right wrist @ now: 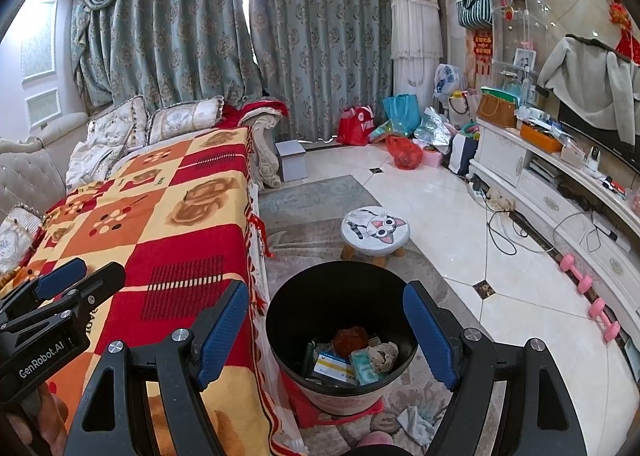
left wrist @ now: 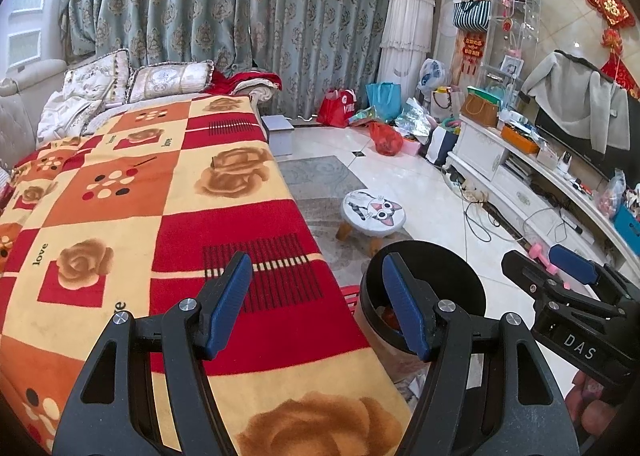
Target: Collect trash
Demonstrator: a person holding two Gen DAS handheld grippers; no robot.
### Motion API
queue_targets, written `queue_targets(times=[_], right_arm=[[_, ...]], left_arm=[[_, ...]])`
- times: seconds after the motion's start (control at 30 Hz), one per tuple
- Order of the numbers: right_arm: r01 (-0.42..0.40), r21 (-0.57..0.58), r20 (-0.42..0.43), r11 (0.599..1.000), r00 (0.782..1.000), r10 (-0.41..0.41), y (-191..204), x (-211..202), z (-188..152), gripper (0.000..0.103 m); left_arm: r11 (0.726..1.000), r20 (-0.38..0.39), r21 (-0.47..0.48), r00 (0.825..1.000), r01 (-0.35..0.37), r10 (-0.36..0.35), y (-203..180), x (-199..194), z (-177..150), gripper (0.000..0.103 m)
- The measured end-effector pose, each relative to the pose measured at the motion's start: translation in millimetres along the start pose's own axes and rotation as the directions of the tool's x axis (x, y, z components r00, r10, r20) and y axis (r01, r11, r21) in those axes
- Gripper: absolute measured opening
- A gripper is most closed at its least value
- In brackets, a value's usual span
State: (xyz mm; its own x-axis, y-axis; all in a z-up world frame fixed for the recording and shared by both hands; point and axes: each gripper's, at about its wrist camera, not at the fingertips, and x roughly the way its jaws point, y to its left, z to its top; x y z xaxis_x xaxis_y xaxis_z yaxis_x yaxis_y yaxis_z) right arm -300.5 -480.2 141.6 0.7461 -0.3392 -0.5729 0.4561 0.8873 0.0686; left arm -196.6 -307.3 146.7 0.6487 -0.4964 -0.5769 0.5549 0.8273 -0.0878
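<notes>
Trash bin (right wrist: 340, 336): round, black inside, pale patterned outer wall, standing on the floor on a red base, just beside the edge of the sofa blanket (right wrist: 160, 224). Inside, from the right wrist view: a red crumpled wrapper (right wrist: 351, 340), a white-and-yellow carton (right wrist: 334, 368), a teal packet (right wrist: 365, 366), a grey-beige wad (right wrist: 383, 354). Anything lower in the bin is hidden in the dark. In the left wrist view the bin (left wrist: 436, 276) is half covered by a blue pad, so only a scrap of red shows.

A crumpled white scrap (right wrist: 416, 422) lies on the rug just beside the bin base, partly cut off by the right gripper's frame; can't tell what it is.

Right gripper (right wrist: 328, 332): fingers spread wide, nothing between the ribbed blue pads, framing the bin opening from above, not touching it.
Left gripper (left wrist: 316, 304): fingers spread, nothing pinched, hanging over the blanket edge; also seen side-on in the right view, where part of a hand (right wrist: 36, 416) holding it is cut off at the frame's edge.

Blanket: fuzzy fleece in red, orange and cream squares with rose prints. Glossy tile floor, pale patterned rug (right wrist: 304, 196), small round cat-face stool (right wrist: 374, 230) on wooden legs just past the bin. Pink dumbbells (right wrist: 592, 296) by the white TV cabinet (right wrist: 540, 196); bags piled under the curtains are too cluttered to sort out.
</notes>
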Motion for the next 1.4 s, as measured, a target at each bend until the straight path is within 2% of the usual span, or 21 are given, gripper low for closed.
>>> queue_targets(times=[1.3, 1.4], right_arm=[[0.001, -0.005, -0.028, 1.000, 1.000, -0.001, -8, 10, -10, 0.078], [-0.004, -0.012, -0.034, 1.000, 0.999, 0.003, -4, 13, -9, 0.078]], left_arm=[[1.000, -0.018, 0.021, 1.000, 0.007, -0.007, -5, 8, -7, 0.067], [1.000, -0.029, 0.001, 1.000, 0.008, -0.008, 0, 10, -7, 0.067]])
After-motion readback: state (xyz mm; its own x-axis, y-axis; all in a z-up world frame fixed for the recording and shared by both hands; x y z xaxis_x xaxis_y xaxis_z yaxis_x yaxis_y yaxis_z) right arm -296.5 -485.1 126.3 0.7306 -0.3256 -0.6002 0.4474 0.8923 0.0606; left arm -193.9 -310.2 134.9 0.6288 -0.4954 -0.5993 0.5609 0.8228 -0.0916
